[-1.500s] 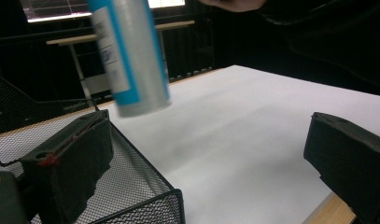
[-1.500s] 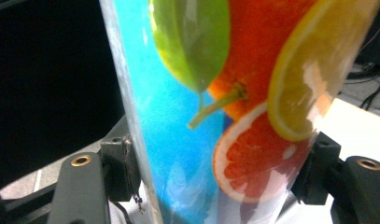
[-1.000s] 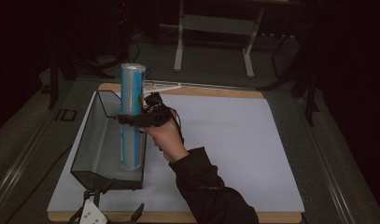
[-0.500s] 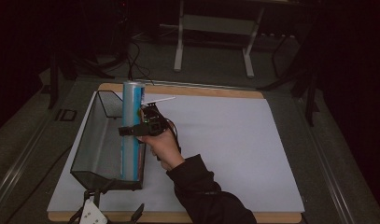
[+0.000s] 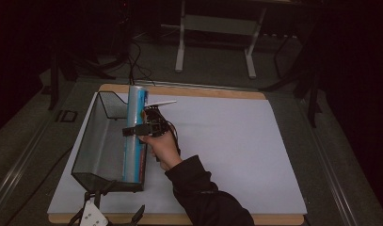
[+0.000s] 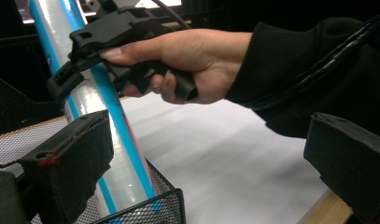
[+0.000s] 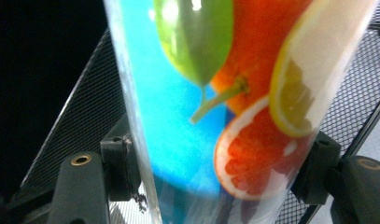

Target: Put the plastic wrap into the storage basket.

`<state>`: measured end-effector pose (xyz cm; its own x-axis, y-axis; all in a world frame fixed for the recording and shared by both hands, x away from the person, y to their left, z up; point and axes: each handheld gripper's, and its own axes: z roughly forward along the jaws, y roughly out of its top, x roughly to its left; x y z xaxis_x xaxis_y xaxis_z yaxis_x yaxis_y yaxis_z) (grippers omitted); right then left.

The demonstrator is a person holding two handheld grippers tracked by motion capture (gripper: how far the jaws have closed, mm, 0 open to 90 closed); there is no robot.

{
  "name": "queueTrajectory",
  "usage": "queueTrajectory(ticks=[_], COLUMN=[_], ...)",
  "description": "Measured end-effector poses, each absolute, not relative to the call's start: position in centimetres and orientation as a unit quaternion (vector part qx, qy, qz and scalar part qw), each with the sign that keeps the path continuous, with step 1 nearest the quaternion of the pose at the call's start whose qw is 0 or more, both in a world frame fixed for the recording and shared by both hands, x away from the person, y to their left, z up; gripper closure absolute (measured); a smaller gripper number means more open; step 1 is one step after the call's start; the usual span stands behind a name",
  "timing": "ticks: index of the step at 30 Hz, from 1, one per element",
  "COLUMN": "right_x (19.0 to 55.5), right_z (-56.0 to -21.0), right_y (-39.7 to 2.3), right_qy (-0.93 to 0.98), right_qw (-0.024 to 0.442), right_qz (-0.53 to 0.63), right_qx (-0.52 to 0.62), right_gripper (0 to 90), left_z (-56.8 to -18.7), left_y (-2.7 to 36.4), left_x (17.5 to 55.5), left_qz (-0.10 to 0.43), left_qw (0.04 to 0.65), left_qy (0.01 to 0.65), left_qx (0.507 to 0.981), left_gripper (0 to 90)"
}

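On the white surface [image 5: 236, 155], a black wire mesh basket [image 5: 97, 141] sits at the left. The right claw [image 5: 135, 130] pinches a tall blue tube [image 5: 134, 141] printed with citrus fruit, standing tilted inside the basket. The left claw [image 6: 206, 158], spread wide, lies near the front edge.

A: Tube [image 7: 225, 107] — top and bottom cut off in right gripper view; print blurred.
B: Left gripper [image 5: 111, 219] cropped by high view's bottom edge. Basket [image 5: 92, 155] hides the tube's foot there.
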<state>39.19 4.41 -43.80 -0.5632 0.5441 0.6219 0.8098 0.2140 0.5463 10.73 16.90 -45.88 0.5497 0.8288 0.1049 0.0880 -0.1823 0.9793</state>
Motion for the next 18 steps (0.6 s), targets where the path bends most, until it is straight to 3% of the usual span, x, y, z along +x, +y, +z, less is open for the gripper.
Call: queueTrajectory(ticks=[7,13,18], right_x=[39.1,38.6,39.4], right_z=[-44.7,-45.8,-46.8], right_y=[5.8,7.4,8.2], right_qy=[-0.752,-0.732,-0.728], right_qw=[0.108,0.043,0.033], right_qz=[-0.458,-0.468,-0.446], right_qx=[-0.462,-0.493,-0.52], right_gripper=[31.3,30.1,29.8], left_z=[-45.9,-45.9,-45.9], left_y=[16.9,17.0,17.1], left_x=[10.7,10.6,10.6], left_qz=[0.339,0.34,0.339], left_qw=[0.544,0.547,0.549], left_qy=[0.332,0.331,0.331], left_qx=[0.692,0.69,0.689], left_gripper=[1.7,1.7,1.7])
